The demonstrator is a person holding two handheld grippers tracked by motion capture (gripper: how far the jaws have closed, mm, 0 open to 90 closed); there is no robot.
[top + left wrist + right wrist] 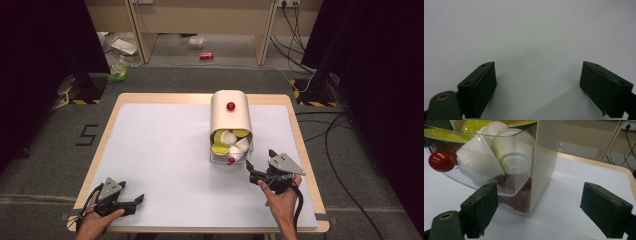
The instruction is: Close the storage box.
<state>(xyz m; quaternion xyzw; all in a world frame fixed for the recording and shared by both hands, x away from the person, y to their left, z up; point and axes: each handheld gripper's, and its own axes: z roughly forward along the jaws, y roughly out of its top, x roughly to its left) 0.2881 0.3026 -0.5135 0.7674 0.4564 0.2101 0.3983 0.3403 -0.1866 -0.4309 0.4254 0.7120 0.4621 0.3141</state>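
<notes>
A cream box (230,116) with a red knob (230,106) on top stands right of the table's middle. Its clear drawer (230,150) is pulled out toward me, full of white and yellow-lidded capsules (226,138), with a red knob (441,161) on its front. My right gripper (261,163) is open just right of the drawer's front; in the right gripper view its jaws (537,211) straddle the box's near corner (541,170). My left gripper (134,200) is open over bare white table at the front left, nothing between its jaws (537,87).
The white mat (165,150) covers the wooden table (295,115). On the floor beyond lie a red can (206,56), cables (330,135) at the right, and black stands with hazard tape (80,100).
</notes>
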